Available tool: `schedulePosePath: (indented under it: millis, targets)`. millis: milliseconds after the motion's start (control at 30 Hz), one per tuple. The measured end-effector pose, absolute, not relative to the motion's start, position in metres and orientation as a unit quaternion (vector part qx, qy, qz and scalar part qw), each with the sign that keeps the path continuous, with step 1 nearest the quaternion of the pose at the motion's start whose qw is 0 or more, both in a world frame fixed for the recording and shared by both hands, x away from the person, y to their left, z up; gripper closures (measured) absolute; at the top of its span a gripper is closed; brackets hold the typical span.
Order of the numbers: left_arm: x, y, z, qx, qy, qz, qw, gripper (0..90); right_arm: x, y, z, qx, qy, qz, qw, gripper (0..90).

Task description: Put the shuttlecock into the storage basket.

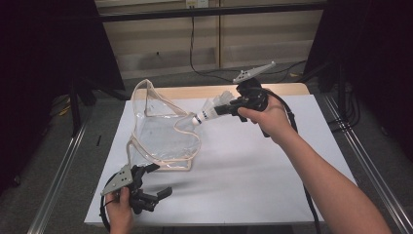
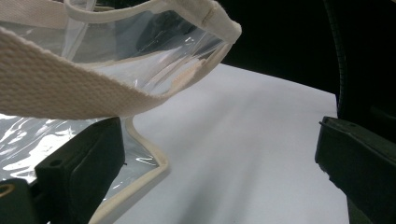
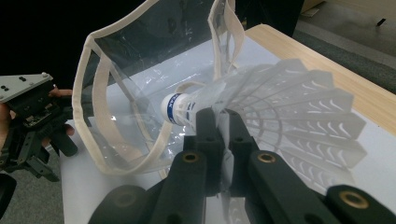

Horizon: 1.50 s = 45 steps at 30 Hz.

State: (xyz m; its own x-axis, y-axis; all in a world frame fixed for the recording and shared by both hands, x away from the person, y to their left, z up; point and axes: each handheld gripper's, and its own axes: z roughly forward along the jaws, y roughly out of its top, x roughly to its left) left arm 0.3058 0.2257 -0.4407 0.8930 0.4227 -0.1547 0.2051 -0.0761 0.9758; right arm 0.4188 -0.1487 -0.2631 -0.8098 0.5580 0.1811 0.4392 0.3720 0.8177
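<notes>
The bag (image 1: 163, 129) stands left of centre on the table (image 1: 253, 170) — the shuttlecock (image 1: 210, 111), held above the table, sits at its right rim, seemingly just outside.

Bag (image 1: 160, 131) at centre frame — glossy clear plastic, rough woven cloth trim; shuttlecock (image 3: 280, 112) — white feathers; table (image 1: 272, 90) — matt wood, white sheet (image 1: 253, 170).

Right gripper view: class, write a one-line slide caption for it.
Right gripper, shut on a white shuttlecock, points its cork at the open mouth of a clear bag.
</notes>
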Motion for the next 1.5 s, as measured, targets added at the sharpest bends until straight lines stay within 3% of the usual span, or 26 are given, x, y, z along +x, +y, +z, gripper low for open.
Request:
schedulePosePath:
  millis: [1500]
  targets:
    - [0.306,0.225,-0.441,0.729,0.214,0.085,0.645,1.8,0.420,-0.113,-0.255,0.278,0.836,0.467,0.073,87.5]
